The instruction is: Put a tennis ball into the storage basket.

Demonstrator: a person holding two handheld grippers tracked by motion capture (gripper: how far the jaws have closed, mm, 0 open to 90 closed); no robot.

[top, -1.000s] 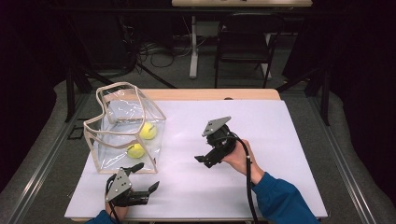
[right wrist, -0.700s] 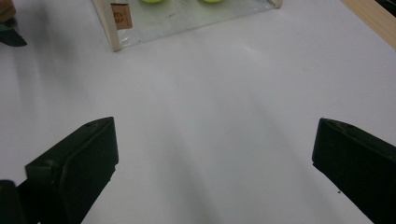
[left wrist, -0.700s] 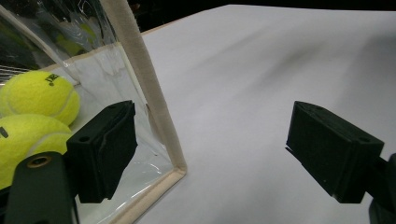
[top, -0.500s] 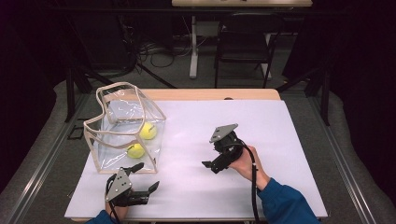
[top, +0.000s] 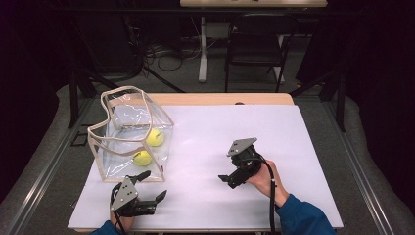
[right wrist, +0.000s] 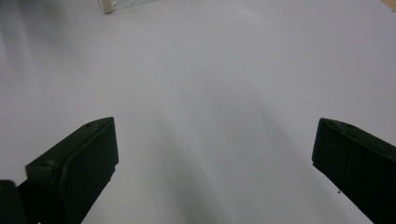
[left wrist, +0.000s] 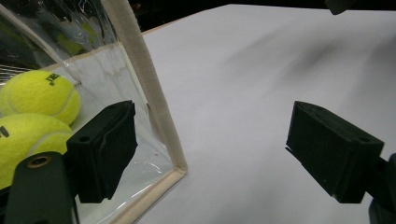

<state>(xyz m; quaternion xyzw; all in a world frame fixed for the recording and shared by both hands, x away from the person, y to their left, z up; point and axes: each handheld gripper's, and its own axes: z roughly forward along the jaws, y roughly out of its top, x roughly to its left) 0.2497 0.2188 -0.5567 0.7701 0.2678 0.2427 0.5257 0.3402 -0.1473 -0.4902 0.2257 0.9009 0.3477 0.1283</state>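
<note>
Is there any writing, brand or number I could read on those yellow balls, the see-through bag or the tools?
Upper tennis ball: a small dark print, too blurred to read.
Lower tennis ball: a dark mark at the frame edge, unreadable.
Clear bag, left gripper, right gripper: no text.

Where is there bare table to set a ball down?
The white table cover lies bare between the clear bag and the right gripper, and along the far edge. The near-left corner is crowded: the left gripper sits beside the bag.
</note>
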